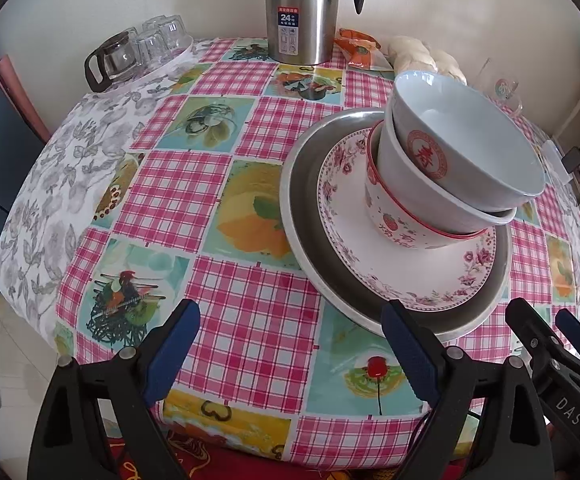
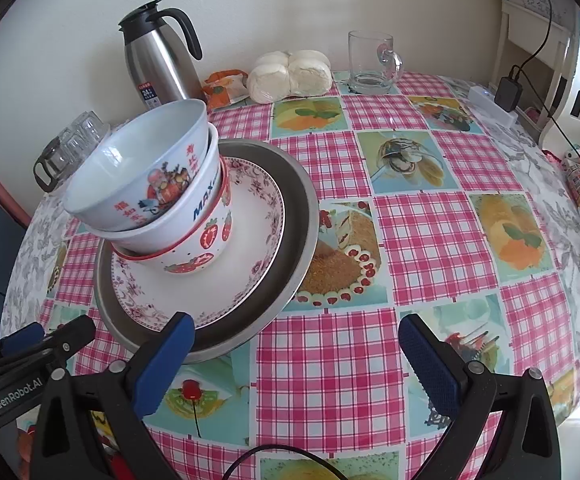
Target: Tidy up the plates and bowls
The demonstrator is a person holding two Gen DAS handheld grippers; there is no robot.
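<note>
Right of centre in the left wrist view sits the stack: metal tray (image 1: 302, 216), floral plate (image 1: 410, 272) inside it, then three nested bowls. Strawberry bowl (image 1: 390, 216) at the bottom, white bowl (image 1: 430, 196) in the middle, top bowl (image 1: 470, 136) tilted, all leaning toward the right of the frame.

Left gripper (image 1: 294, 344): jaws wide apart, holding nothing. Its right finger overlaps the tray's near rim in the picture; can't tell if it touches. Stack lies ahead and right of the jaw gap, not between the fingers.

Right gripper (image 2: 296, 356): jaws also spread, empty. In the right wrist view the tray (image 2: 306, 216) is centre-left, near rim just beside the left finger. Plate (image 2: 250, 256) and bowl stack sit upper left of the gap; only tablecloth (image 2: 330, 360) between the fingers.

Readable text:
- top bowl (image 2: 138, 176): red Chinese characters plus a cartoon picture; its other side carries a red round emblem
- white bowl (image 2: 170, 224): blue "MAX", rest hidden
- strawberry bowl (image 2: 206, 240): red strawberries
- steel flask (image 1: 302, 12) at top centre: label with "24"
- gripper bodies: "DAS" lower right in the left view, "GenRobot.AI" lower left in the right view

Glass mug (image 2: 372, 64) and bagged buns (image 2: 290, 74) at the table's far edge.
</note>
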